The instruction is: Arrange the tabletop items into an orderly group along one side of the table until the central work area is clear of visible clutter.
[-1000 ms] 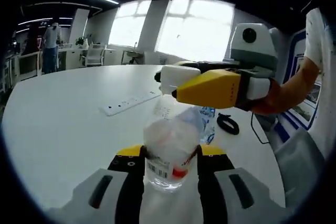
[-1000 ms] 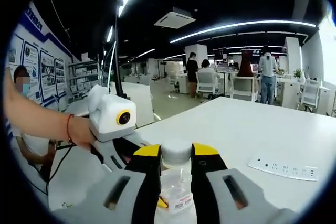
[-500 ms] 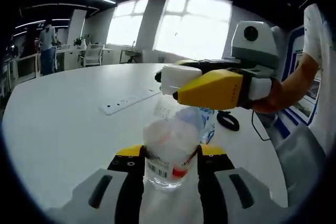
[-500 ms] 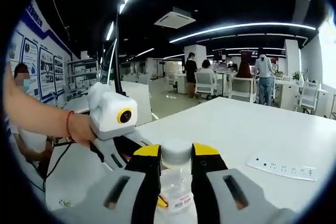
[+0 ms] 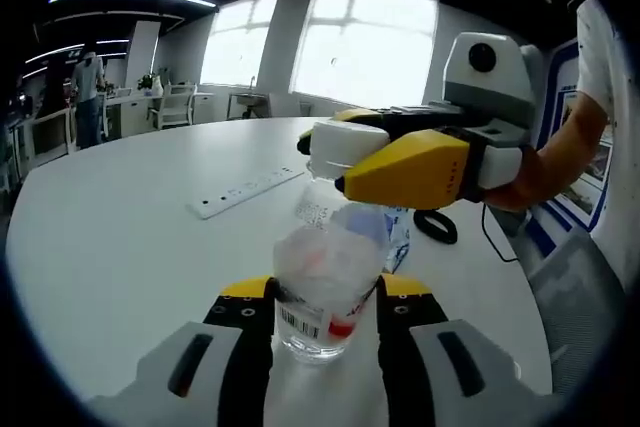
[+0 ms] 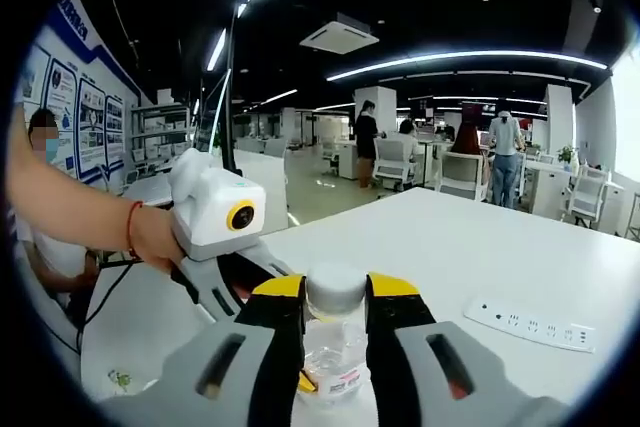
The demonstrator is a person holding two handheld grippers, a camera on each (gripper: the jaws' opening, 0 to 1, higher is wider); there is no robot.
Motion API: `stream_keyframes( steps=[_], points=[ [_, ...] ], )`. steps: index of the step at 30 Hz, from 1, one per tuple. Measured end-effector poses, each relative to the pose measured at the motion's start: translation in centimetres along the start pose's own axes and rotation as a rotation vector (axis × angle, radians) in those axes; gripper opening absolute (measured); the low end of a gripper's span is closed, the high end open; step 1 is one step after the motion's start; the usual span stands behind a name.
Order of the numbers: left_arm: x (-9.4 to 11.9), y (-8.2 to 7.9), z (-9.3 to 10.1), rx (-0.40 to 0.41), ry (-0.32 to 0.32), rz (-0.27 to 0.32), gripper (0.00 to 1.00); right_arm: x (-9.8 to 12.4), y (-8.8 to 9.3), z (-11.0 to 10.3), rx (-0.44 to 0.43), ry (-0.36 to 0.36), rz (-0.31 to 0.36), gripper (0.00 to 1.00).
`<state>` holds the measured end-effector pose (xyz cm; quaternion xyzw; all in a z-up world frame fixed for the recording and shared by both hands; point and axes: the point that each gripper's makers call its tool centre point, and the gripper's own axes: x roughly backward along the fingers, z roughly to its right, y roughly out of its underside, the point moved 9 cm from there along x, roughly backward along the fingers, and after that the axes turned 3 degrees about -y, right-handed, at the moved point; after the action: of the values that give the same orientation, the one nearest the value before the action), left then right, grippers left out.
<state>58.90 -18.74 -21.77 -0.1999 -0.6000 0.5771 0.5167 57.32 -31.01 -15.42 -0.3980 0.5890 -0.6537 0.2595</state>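
Observation:
A clear plastic bottle (image 5: pixel 322 282) with a red-and-white label stands upright above the white table (image 5: pixel 120 247). My left gripper (image 5: pixel 325 295) is shut on its lower body, yellow tips on either side. My right gripper (image 5: pixel 338 152) reaches in from the right and is shut on the bottle's white cap (image 5: pixel 345 139). In the right gripper view, my right gripper (image 6: pixel 336 292) pinches that cap (image 6: pixel 335 287) from above, with the bottle (image 6: pixel 335 367) below it. The left gripper (image 6: pixel 235 282), held by a hand, comes in from the left.
A white power strip (image 5: pixel 245 192) lies flat farther along the table, also visible as the power strip (image 6: pixel 530 325) at right. A black coiled cable (image 5: pixel 435 227) and a blue-labelled wrapper (image 5: pixel 397 227) lie behind the bottle. Desks, chairs and people stand far off.
Both views have shifted slightly with the hands. Both grippers keep the same hold on the bottle and its cap.

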Motion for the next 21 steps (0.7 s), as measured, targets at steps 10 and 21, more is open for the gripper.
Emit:
stream_keyframes(
  steps=[10,21],
  points=[
    [-0.15,0.08,0.15,-0.002,-0.011,-0.011,0.45,0.22,0.07,0.04,-0.004,0.002,-0.001,0.20],
    [-0.12,0.07,0.45,-0.015,-0.011,-0.017,0.48,0.48,0.06,-0.43,0.018,0.001,0.000,0.20]
  ],
)
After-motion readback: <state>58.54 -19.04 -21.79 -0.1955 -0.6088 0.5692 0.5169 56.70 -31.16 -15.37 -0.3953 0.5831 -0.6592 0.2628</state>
